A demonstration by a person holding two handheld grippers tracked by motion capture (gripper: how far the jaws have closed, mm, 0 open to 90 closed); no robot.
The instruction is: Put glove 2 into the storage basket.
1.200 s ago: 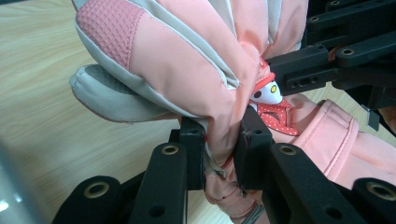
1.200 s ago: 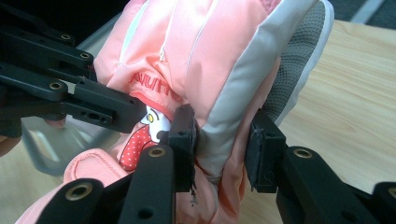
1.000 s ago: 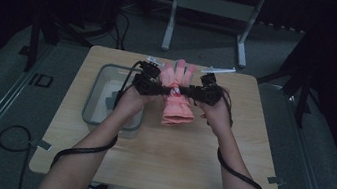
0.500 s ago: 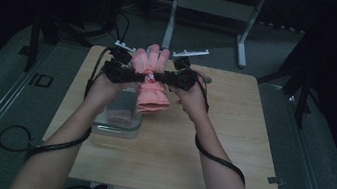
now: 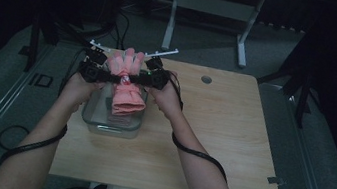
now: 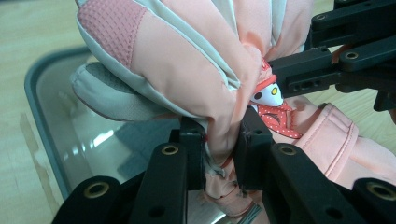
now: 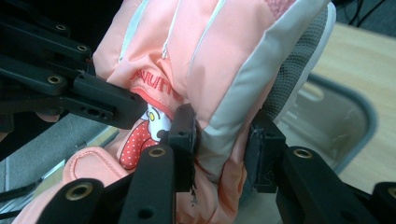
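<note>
Forearms come in from the bottom edge; my left gripper (image 5: 108, 76) and right gripper (image 5: 139, 79) both clamp the pink glove (image 5: 126, 84) from opposite sides, pads pinching folds of fabric near its middle. Glove hangs between them above the clear tray (image 5: 111, 127), cuff down, fingers up. Tray sits on the table (image 5: 231, 134), near its left edge.

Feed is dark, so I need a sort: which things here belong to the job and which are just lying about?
In the job: pink padded glove; clear glass container; left hand-held gripper; right hand-held gripper.
Lying about: white metal stand behind the wooden table.
</note>
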